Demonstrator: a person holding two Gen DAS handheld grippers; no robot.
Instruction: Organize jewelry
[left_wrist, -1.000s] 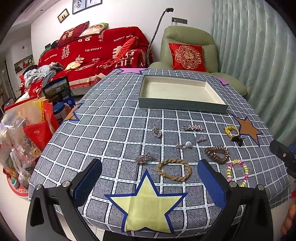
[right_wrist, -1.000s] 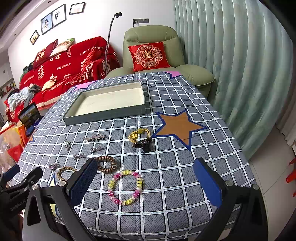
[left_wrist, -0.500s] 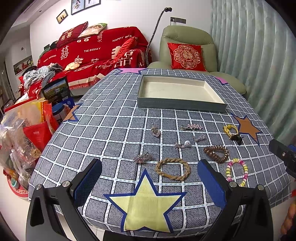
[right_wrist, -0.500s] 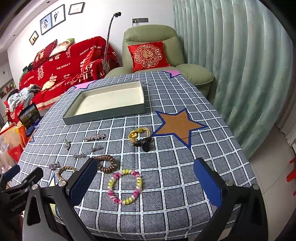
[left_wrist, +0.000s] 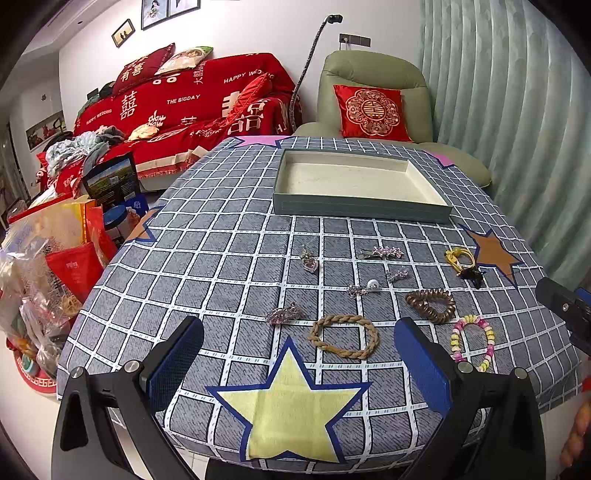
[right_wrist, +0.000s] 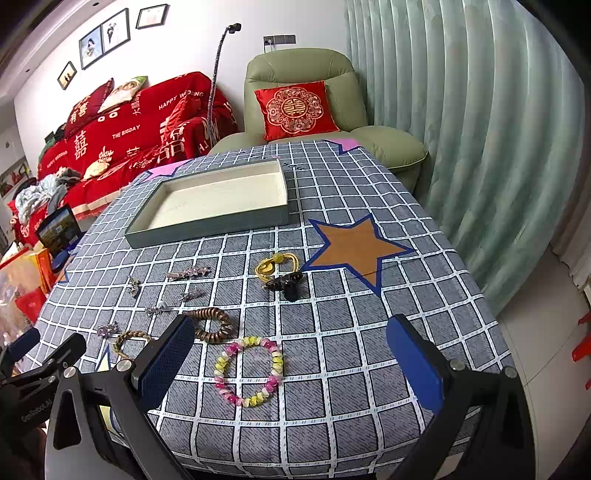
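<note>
Both the left gripper (left_wrist: 295, 363) and right gripper (right_wrist: 290, 360) hover over the desk's (left_wrist: 221, 266) near edge, fingers spread wide, holding nothing. Bracelets (right_wrist: 249, 371) and clips (left_wrist: 380, 253) lie scattered near that edge; the tray (left_wrist: 360, 184) sits toward the far edge.

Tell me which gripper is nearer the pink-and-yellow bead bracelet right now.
Right. The right gripper frames the bead bracelet between its open fingers; the left gripper sits further left, facing the braided tan ring.

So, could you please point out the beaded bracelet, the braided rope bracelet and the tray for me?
beaded bracelet (right_wrist: 273, 352), right wrist view, bead on its right side
braided rope bracelet (left_wrist: 372, 336), left wrist view, right side of the braid
tray (left_wrist: 360, 209), left wrist view, near outer wall
</note>
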